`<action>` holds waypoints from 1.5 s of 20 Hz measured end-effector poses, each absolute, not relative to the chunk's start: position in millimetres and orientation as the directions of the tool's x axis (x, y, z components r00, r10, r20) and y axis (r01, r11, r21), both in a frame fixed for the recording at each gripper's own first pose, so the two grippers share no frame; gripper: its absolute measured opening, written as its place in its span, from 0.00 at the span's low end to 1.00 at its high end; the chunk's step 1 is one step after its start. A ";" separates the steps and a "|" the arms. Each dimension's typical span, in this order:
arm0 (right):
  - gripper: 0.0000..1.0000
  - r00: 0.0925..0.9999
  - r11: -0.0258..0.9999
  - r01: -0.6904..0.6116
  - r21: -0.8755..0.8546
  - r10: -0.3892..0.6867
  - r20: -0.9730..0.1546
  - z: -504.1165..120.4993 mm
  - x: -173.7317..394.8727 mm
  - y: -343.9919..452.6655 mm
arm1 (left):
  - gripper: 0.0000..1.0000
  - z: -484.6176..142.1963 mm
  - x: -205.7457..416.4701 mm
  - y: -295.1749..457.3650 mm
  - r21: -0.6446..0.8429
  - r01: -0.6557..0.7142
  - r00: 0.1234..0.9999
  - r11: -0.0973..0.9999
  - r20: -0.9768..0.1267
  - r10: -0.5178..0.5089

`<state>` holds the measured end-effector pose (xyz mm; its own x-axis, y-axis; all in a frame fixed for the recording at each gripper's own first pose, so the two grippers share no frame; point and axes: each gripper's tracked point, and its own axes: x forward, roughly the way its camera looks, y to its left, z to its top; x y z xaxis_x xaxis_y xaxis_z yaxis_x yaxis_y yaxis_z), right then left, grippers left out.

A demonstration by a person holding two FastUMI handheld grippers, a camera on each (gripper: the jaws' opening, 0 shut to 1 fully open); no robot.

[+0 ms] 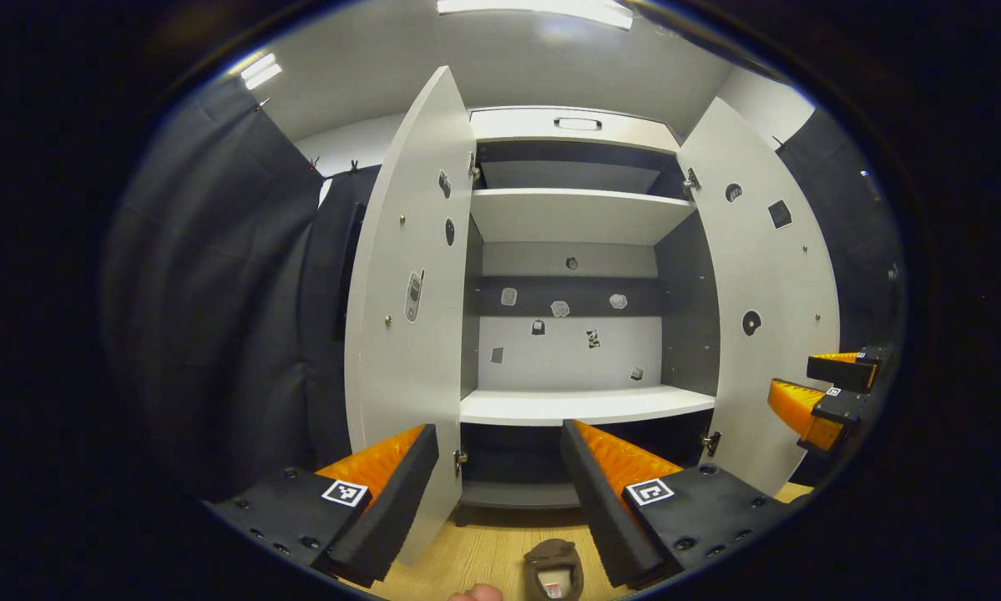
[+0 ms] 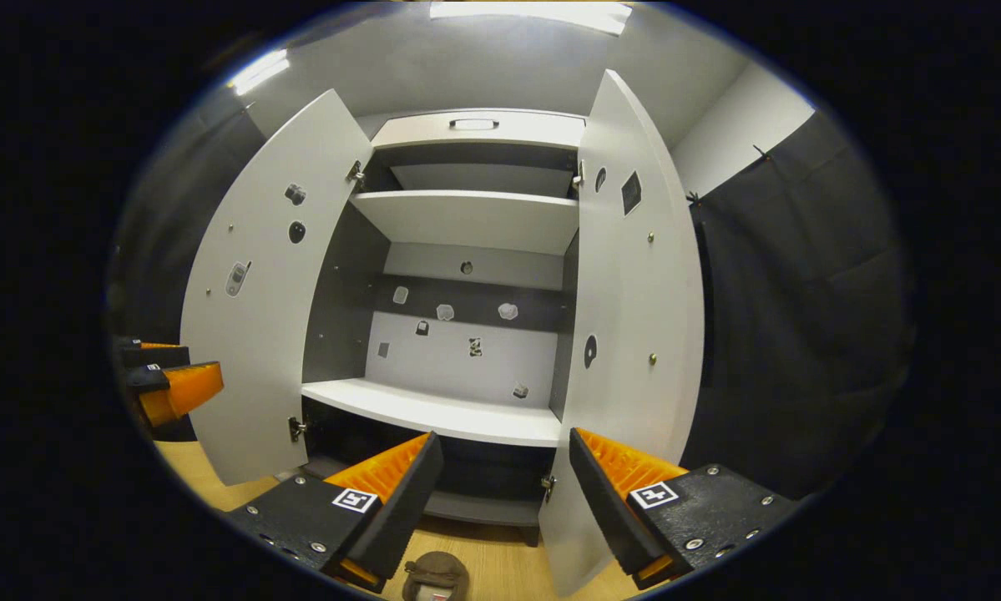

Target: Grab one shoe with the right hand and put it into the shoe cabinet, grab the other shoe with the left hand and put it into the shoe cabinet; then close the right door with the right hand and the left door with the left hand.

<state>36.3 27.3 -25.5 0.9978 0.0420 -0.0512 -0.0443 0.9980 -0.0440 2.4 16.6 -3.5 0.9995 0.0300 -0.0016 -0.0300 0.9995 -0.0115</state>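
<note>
Two grippers hang spread and empty, the left gripper (image 1: 497,467) and right gripper (image 2: 504,476), held back low in frame, likely readying a grab. One brown suede shoe (image 1: 553,568) lies on the wooden floor (image 1: 492,542) just ahead. Beyond stands one white shoe cabinet (image 1: 583,405), its two doors swung wide for loading, three shelves bare.

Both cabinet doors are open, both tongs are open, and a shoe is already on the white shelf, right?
Not quite. The white shelf holds no shoe; a brown shoe lies on the floor below the left tongs in the left gripper view. Both doors and both tongs, including the right tongs, are open.
</note>
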 end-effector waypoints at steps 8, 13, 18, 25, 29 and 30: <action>0.95 0.835 0.987 -0.144 0.068 0.158 -0.526 -221.3 15.0 53.3 | 0.96 -12.6 2.8 26.1 -0.017 -0.061 0.998 0.998 -0.020 0.060; 0.95 0.703 0.986 -0.161 0.044 0.146 -0.696 -313.6 -17.6 45.6 | 0.96 -15.1 3.0 32.2 -0.015 -0.080 0.997 0.997 -0.027 0.079; 0.94 0.644 0.982 -0.189 -0.021 0.108 -0.758 -368.8 -11.6 40.6 | 0.96 -19.1 4.8 32.7 -0.015 -0.078 0.996 0.997 -0.035 0.077; 0.82 0.625 0.969 -0.248 0.001 0.161 -0.764 -411.7 21.7 57.5 | 0.96 -21.3 2.1 33.9 -0.010 -0.088 0.995 0.996 -0.047 0.087; 0.46 0.630 0.968 -0.241 0.073 0.213 -0.747 -415.7 21.1 72.2 | 0.96 -19.0 -1.7 35.3 0.001 -0.098 0.994 0.995 -0.042 0.098; 0.33 0.637 0.971 -0.231 0.066 0.202 -0.744 -415.1 21.3 69.8 | 0.96 -17.9 -1.7 34.8 0.003 -0.097 0.994 0.995 -0.040 0.097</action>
<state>21.3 69.8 -415.1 0.6373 0.2018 -0.7437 -0.2306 0.9708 0.0658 -1.7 34.8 -17.9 0.9944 0.0975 -0.0402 -0.0974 0.9952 0.0029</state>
